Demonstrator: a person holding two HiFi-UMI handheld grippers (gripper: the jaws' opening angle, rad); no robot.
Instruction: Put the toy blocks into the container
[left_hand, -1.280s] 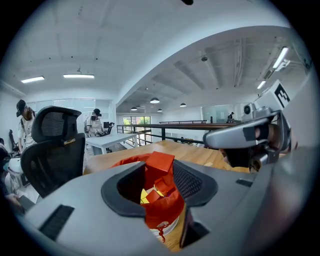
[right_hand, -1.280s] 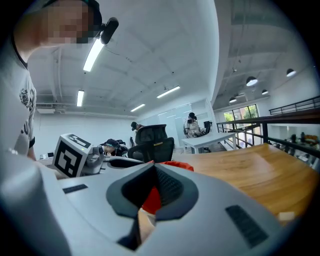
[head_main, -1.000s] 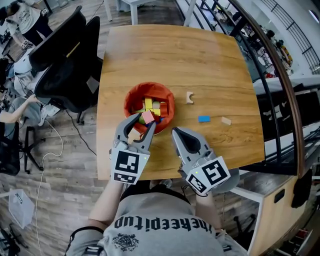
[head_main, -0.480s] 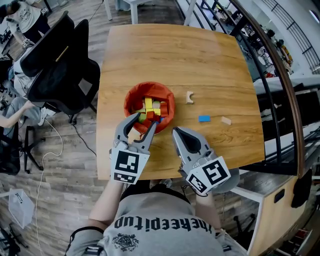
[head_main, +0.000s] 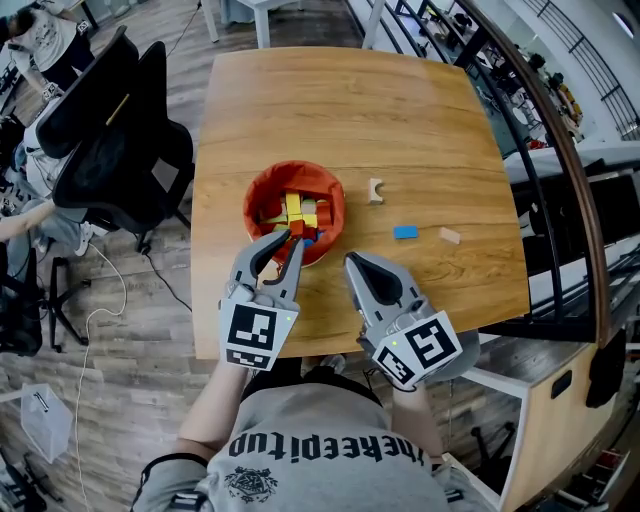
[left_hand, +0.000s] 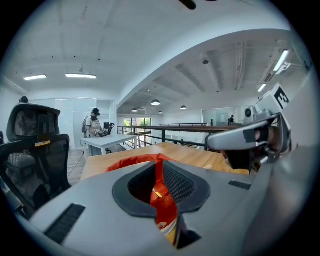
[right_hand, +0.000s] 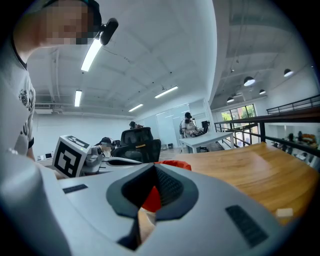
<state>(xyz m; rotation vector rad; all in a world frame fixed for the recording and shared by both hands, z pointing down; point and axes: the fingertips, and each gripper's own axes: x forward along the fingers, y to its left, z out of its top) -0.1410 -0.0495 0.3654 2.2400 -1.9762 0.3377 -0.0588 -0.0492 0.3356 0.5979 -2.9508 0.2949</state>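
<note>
Head view: left tool (head_main: 288, 240), jaws just narrowed, empty beside container (head_main: 250, 200); right tool (head_main: 351, 261) closed, empty.

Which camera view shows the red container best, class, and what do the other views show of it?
The head view: it looks down into the red container, showing most of its rim and the blocks inside. The left gripper view shows only its near wall side-on past the jaws; the right gripper view shows only a red sliver.
</note>
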